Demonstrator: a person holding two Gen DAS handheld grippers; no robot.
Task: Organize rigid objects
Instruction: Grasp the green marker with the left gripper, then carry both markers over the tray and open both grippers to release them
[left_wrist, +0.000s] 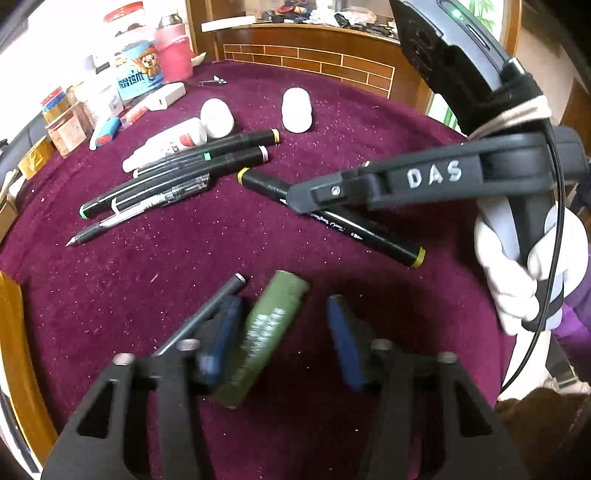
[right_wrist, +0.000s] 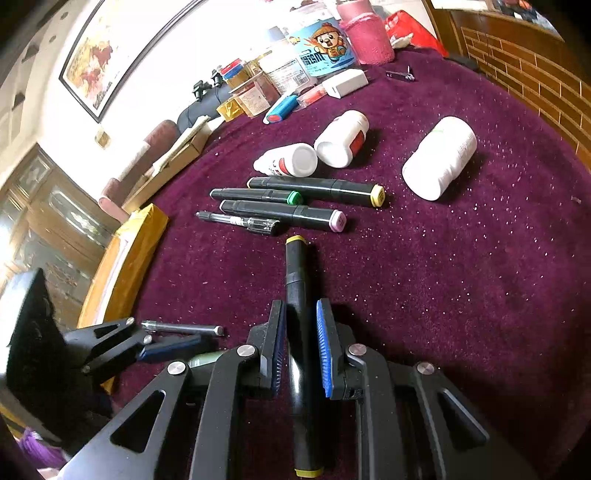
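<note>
- A deep purple cloth (right_wrist: 461, 295), flecked with pale specks, is covering a round table; a brick-patterned wooden counter (left_wrist: 314, 62) is standing past its far edge at 12 o'clock in the left wrist view.
- A framed picture (right_wrist: 99, 55) is hanging on the white wall at 10 o'clock in the right wrist view.
- Jars, boxes and a pink cup (right_wrist: 365, 33) are crowding the far rim at 12 o'clock there, leaving the cloth's 3 o'clock side open.
- The right gripper (right_wrist: 301, 347) is pinching a black yellow-capped marker (right_wrist: 295, 273) between its blue pads, with the marker lying along the fingers.
- A white-gloved hand (left_wrist: 517, 273) is gripping that tool's handle at 3 o'clock in the left wrist view.
- The left gripper (left_wrist: 280, 339) is hovering with jaws partly spread around a green cylinder (left_wrist: 266, 339); one pad looks close to it, the other clearly apart.
- A thin grey pen (left_wrist: 207, 314) is lying just beside the cylinder.
- Three more markers (right_wrist: 314, 188) and a clear pen (right_wrist: 240, 221) are lying side by side mid-table, with three white bottles (right_wrist: 439, 158) beyond them.
</note>
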